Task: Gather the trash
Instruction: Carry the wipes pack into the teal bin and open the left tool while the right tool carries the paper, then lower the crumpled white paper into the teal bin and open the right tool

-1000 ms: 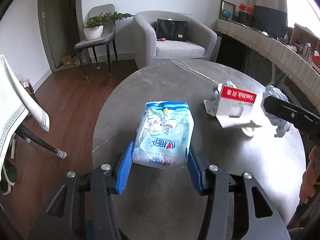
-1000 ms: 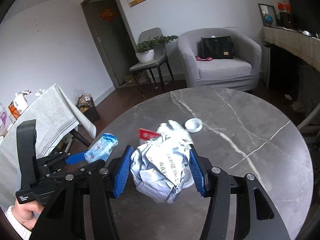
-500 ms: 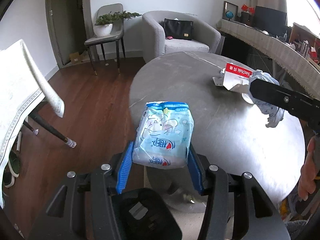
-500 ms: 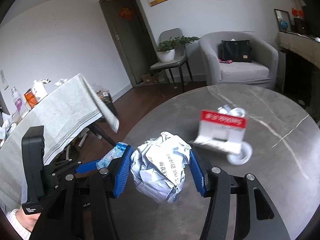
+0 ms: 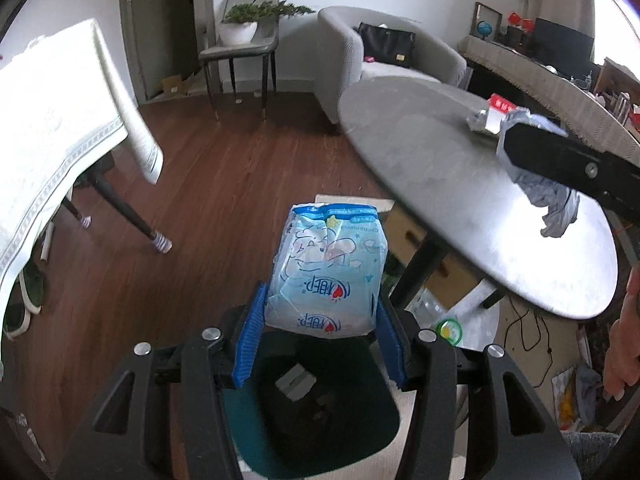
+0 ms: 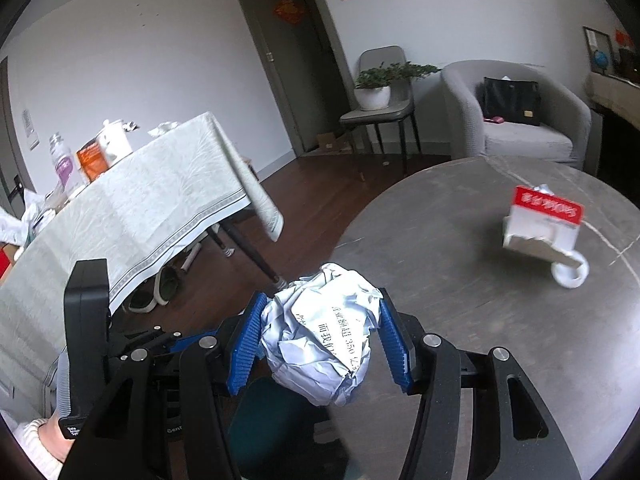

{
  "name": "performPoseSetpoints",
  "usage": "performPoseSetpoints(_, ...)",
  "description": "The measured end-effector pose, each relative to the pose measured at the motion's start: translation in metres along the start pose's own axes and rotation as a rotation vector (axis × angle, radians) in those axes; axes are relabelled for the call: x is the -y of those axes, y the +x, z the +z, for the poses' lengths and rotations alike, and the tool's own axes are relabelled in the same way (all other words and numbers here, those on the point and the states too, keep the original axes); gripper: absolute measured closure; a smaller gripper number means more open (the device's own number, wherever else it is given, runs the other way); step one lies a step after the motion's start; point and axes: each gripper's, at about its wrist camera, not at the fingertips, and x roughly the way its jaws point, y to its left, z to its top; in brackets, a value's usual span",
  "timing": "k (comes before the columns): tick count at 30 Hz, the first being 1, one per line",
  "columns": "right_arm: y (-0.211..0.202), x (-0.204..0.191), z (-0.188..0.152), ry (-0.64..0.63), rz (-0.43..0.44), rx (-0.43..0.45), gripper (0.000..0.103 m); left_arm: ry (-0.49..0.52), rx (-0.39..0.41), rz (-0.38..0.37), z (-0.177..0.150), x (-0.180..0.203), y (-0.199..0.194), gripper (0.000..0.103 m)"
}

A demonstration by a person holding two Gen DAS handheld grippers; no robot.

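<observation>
Both grippers have swung off the round surface point(image 6: 500, 320): the left gripper point(image 5: 322, 338), jaws clamped on a wet-wipes pack point(image 5: 328, 272), hangs over the green trash bin point(image 5: 312, 412); the right gripper point(image 6: 320, 346) clamps a crumpled paper ball point(image 6: 324, 336).

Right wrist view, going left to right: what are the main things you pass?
Cloth-covered table → crumpled paper ball in the right gripper → red-and-white box on the round table.
</observation>
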Motion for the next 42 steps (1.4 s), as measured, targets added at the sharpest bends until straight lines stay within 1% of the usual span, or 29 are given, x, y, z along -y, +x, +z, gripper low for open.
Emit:
performPoseSetpoints(4,0.007,-0.019,-0.009,-0.035,0.007,-0.024,0.047,-0.017,-0.045,0.009,-0.012,-0.012,0.004,0.049)
performPoseSetpoints(7,0.014,-0.032,-0.015,-0.061,0.007,-0.044,0.047,-0.038,-0.107,0.010,-0.022,-0.020,0.012,0.049)
performPoseSetpoints(12,0.025,-0.044,-0.022,-0.081,0.018,-0.078,0.047,-0.022,-0.177,-0.007,-0.036,-0.022,0.021,0.048)
performPoseSetpoints(14,0.031,-0.047,-0.025,-0.082,0.026,-0.097,0.047,-0.010,-0.188,-0.011,-0.041,-0.022,0.023,0.046)
performPoseSetpoints(15,0.034,-0.049,-0.026,-0.085,0.028,-0.105,0.047,0.000,-0.197,-0.014,-0.043,-0.022,0.024,0.044)
performPoseSetpoints(19,0.042,-0.056,-0.027,-0.097,0.032,-0.124,0.047,0.018,-0.204,0.010,-0.048,-0.029,0.028,0.043)
performPoseSetpoints(23,0.055,-0.062,-0.029,-0.097,0.031,-0.151,0.047,-0.020,-0.160,0.007,-0.044,-0.047,0.016,0.043)
performPoseSetpoints(27,0.070,-0.072,-0.036,-0.110,0.031,-0.185,0.047,-0.065,-0.080,0.007,-0.038,-0.066,-0.007,0.034)
performPoseSetpoints(31,0.086,-0.085,-0.045,-0.139,0.032,-0.231,0.047,-0.096,-0.015,0.020,-0.033,-0.078,-0.026,0.033)
performPoseSetpoints(33,0.094,-0.088,-0.050,-0.135,0.042,-0.251,0.047,-0.066,-0.008,0.057,-0.035,-0.080,-0.030,0.033)
performPoseSetpoints(35,0.102,-0.091,-0.053,-0.129,0.051,-0.272,0.047,-0.055,-0.001,0.059,-0.037,-0.085,-0.033,0.032)
performPoseSetpoints(37,0.101,-0.095,-0.053,-0.137,0.046,-0.242,0.047,-0.078,-0.015,0.067,-0.041,-0.097,-0.032,0.032)
performPoseSetpoints(38,0.099,-0.098,-0.049,-0.137,0.059,-0.228,0.047,-0.099,-0.021,0.057,-0.042,-0.104,-0.033,0.032)
performPoseSetpoints(40,0.096,-0.102,-0.046,-0.143,0.057,-0.207,0.047,-0.128,-0.018,0.042,-0.044,-0.115,-0.036,0.032)
performPoseSetpoints(42,0.102,-0.105,-0.048,-0.143,0.056,-0.223,0.047,-0.134,-0.009,0.052,-0.046,-0.124,-0.039,0.032)
